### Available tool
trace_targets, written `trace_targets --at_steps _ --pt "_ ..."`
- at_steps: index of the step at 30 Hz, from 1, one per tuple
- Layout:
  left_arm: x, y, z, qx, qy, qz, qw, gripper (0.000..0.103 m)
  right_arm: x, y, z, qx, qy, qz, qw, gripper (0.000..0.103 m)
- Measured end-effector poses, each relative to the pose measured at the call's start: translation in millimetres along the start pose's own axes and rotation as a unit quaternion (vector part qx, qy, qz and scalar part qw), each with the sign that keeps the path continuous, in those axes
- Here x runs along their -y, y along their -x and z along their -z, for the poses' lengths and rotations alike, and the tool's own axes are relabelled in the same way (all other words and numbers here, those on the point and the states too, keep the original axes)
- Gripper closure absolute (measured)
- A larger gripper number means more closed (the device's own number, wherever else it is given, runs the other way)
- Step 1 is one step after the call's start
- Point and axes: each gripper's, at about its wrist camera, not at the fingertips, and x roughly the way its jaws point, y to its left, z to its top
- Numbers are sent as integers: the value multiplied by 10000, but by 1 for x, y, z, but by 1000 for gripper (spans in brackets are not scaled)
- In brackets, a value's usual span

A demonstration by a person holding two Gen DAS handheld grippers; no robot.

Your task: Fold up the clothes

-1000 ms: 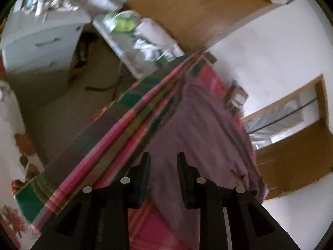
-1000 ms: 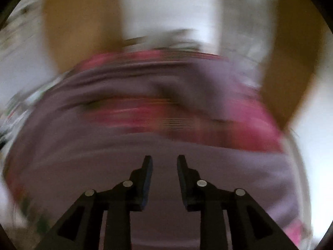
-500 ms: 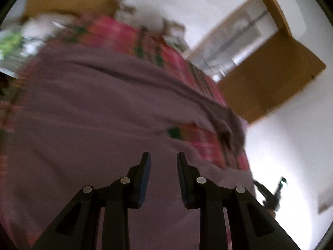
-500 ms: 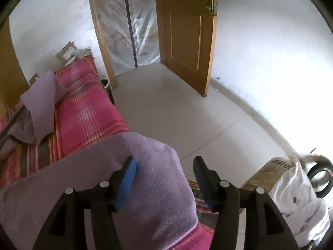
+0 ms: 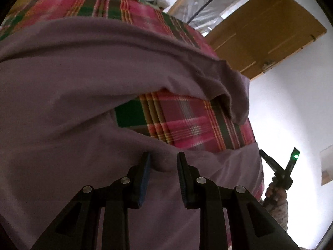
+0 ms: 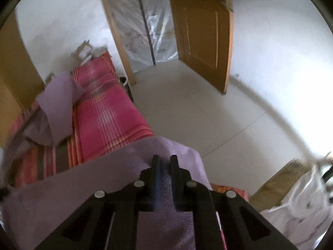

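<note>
Purple fabric is filling both my views: a purple garment (image 5: 83, 83) is lying spread over the plaid bedspread (image 5: 187, 120), one sleeve reaching toward the bed's right edge. My left gripper (image 5: 162, 162) is hovering at a raised ridge of the cloth near the front edge, its jaws spread, and I am not seeing them pinch anything. My right gripper (image 6: 165, 163) is sitting at the bed's right front corner with its jaws nearly pressed together, pinching the garment's corner (image 6: 179, 150) between them. Beyond it, I am seeing the wooden door (image 6: 204, 31) standing open and a white bag (image 6: 301, 204) sitting on the floor.
</note>
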Motion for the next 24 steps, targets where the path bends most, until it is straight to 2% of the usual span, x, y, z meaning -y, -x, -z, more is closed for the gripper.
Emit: trace_targets --at_steps 2,8,11,14,16,19,24 --pt "-4 -5 -3 -10 109 -42 9999 78 -5 2 -1 21 120 52 9999 99" --pt "-15 -8 -10 105 347 -174 9992 78 7 15 -8 285 -219 79 9993 100" --pt "-18 -9 -11 159 442 -122 9988 78 10 22 -14 472 -297 236 9982 103" --pt "-22 -8 -11 205 544 -54 9983 78 14 21 -15 493 -218 698 9961 103" --pt "-24 -5 -10 231 598 -48 9979 78 17 19 -14 399 -297 604 9969 103" --pt "-19 0 -10 335 510 -227 9979 78 12 21 -16 402 -246 612 9970 101" --pt "4 24 -14 972 -208 -732 9924 78 -23 10 -34 212 96 -75 9997 97"
